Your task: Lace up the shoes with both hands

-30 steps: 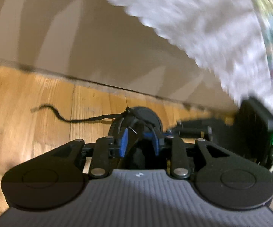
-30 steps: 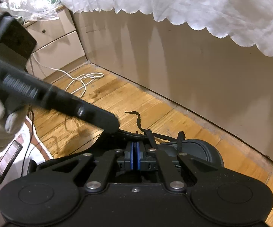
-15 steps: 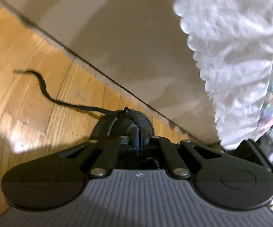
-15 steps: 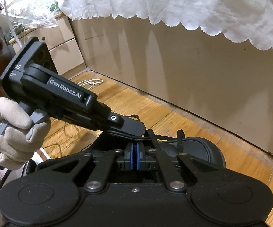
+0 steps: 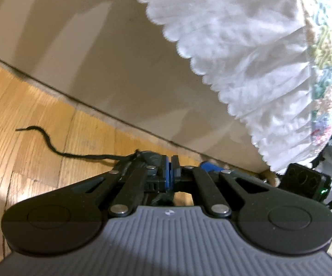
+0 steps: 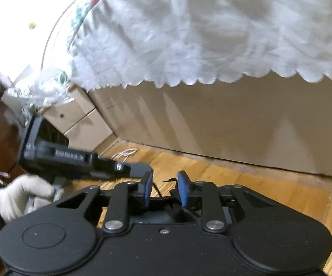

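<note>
A honey-coloured wooden floor runs up to a plain beige panel, with a white scalloped cloth hanging over it from above.

The left gripper points low along the floor, its blue pads pressed together; whether lace is pinched between them I cannot tell. Just beyond it sits the dark shoe, mostly hidden behind the fingers. One black lace trails from the shoe leftward across the boards, ending in a loose curl well away.

In the right wrist view a white-gloved hand holds the left tool by its handle, the tool lying nearly level just to the left of the right gripper. That right gripper stands with its blue pads spread, nothing between them, a thin bit of lace showing on the floor in the gap.

Half a second ago the right gripper's pads were closed; now they have parted, and its camera has tipped upward so the cloth fills more of the view. The left tool has dropped from a steep slant to nearly level.
</note>
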The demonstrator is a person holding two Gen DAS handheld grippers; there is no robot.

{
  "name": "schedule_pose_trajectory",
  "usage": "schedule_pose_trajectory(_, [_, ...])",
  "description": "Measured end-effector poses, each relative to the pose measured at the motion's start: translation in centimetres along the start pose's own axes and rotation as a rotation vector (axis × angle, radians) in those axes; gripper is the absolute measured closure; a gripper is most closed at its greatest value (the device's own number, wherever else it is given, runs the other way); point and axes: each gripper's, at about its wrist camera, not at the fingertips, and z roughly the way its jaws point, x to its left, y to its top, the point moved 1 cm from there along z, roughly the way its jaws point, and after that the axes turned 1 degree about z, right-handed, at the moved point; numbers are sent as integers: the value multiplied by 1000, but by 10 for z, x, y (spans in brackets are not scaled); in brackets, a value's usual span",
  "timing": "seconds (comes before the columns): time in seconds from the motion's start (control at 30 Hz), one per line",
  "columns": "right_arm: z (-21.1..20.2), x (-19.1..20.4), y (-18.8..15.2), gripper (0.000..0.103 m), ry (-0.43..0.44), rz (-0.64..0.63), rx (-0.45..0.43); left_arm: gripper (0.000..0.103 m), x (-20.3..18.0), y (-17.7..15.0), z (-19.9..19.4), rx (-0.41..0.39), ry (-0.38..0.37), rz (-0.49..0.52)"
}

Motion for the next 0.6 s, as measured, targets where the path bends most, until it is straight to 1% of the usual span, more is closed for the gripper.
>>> schedule_pose_trajectory(0.13, [19,16,-2,75,-4,-81,43,103,-14,1,-8,-15,-28,38])
schedule_pose_trajectory(0.2, [31,19,-2,74,-24,-98,46,103,-20,1,-11,-16,-33,49])
schedule_pose_trajectory(0.23, [37,20,-1,76,-36,-106,46,103,-23,0,-12,-15,-28,57])
schedule_pose_trajectory(0.27, [39,22,0,83,-39,-116,42,103,-24,-1,-14,-20,-22,65])
schedule_pose_trajectory(0.3, [37,23,2,102,-31,-119,25,103,-26,-1,-16,-27,-15,72])
schedule_pose_trajectory(0.33, [33,24,5,102,-31,-112,2,103,-26,-1,-18,-37,-13,75])
schedule_pose_trajectory(0.43, [14,25,13,102,-88,-87,-69,102,-27,0,-27,-67,-13,79])
schedule_pose_trajectory(0.47, [7,23,17,102,-96,-72,-99,102,-28,0,-28,-67,3,104])
schedule_pose_trajectory(0.53, [-6,20,24,102,-78,-41,-157,102,-33,-3,-29,-56,37,179])
schedule_pose_trajectory(0.6, [-18,22,30,102,-70,-27,-199,101,-37,-8,-28,-34,48,234])
